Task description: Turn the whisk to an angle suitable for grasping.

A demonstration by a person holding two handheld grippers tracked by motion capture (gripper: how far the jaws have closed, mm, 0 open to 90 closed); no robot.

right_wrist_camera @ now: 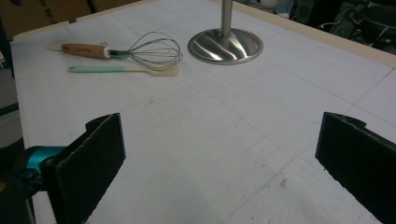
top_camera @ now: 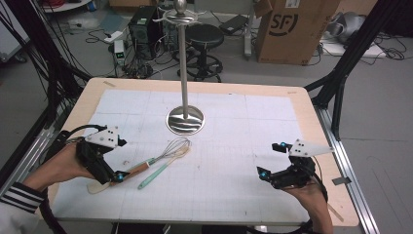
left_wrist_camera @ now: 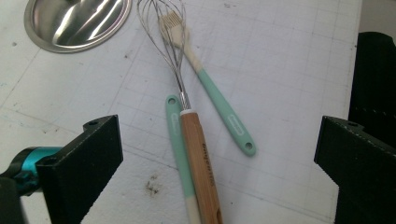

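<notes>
So my left gripper (top_camera: 118,176) hangs with fingers apart over the whisk (left_wrist_camera: 187,112) lying unhung near the stand (top_camera: 185,119), while my right gripper (top_camera: 271,161) waits open.

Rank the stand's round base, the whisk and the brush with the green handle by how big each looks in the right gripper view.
1. Stand's round base, the broadest.
2. Whisk, longest end to end but slimmer.
3. Brush, a little shorter and the thinnest.
All three lie about equally far from the camera, so nearness hardly skews it.
</notes>
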